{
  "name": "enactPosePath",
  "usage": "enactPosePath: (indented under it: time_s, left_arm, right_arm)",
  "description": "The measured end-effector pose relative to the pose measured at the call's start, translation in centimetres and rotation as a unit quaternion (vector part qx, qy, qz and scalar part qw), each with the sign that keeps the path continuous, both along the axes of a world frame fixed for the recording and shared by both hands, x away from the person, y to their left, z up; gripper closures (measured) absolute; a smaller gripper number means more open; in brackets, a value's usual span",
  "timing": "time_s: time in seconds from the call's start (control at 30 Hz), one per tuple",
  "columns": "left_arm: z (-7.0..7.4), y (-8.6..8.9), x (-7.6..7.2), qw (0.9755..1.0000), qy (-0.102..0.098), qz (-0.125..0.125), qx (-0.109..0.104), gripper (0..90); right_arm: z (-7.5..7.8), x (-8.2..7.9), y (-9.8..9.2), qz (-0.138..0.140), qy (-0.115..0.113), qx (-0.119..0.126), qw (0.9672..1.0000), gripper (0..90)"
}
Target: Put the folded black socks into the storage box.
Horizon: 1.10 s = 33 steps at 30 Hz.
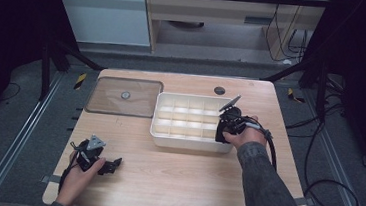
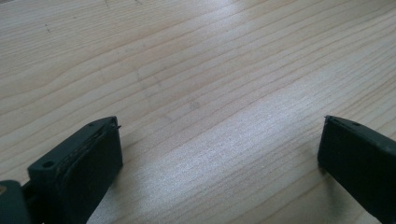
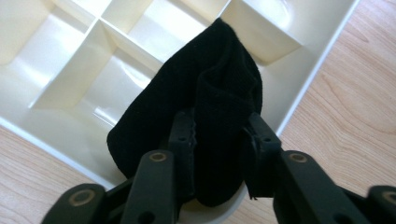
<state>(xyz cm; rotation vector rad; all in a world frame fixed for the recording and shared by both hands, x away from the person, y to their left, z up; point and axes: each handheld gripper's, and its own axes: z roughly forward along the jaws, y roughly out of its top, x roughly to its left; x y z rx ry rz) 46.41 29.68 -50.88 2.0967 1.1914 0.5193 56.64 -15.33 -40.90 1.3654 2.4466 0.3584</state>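
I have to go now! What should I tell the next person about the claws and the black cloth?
Right claw: closed on the black cloth, holding it over the white divided tray at its right end.
Left claw: open, nothing between the jaws, low over the wooden table, front left.
Clear lid: off, lying left of the tray.
Done: cloth brought to the tray.
Left: probably let the cloth go into a compartment, then maybe put the lid on.

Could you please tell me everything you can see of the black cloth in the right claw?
The black cloth looks like soft ribbed knit, folded or bunched, perhaps a sock. The right claw has it between its jaws, which seem to press on it. It hangs over a corner compartment of the cream divided tray, near the tray's rim.
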Motion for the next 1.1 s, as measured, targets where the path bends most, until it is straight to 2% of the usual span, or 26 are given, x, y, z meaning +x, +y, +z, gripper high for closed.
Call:
enactPosePath:
  time_s: [0.13,0.53,0.67,0.83,0.93,1.1]
  left_arm:
    - [0.0,0.0,0.0,1.0,0.0,-0.001,0.001,0.0]
    - [0.0,0.0,0.0,1.0,0.0,0.0,-0.001,0.0]
    - [0.0,0.0,0.0,1.0,0.0,0.0,-0.001,0.0]
    - [0.0,0.0,0.0,1.0,0.0,0.001,-0.001,0.0]
    - [0.0,0.0,0.0,1.0,-0.001,0.0,0.0,0.0]
    - [0.0,0.0,0.0,1.0,0.0,-0.001,0.0,0.0]
  right_arm:
    - [0.7,-0.3,-0.3,-0.003,-0.013,0.013,0.9998,57.8]
    - [3.9,-1.3,-2.0,-0.018,-0.037,0.056,0.9976,42.2]
    - [4.4,-1.3,-2.7,-0.021,-0.034,0.076,0.9963,32.3]
    - [5.0,-1.2,-3.4,-0.025,-0.041,0.081,0.9955,26.4]
    - [5.5,-1.2,-3.8,-0.03,-0.051,0.09,0.9942,22.9]
    - [6.7,-0.8,-4.2,-0.041,-0.054,0.104,0.9923,17.4]
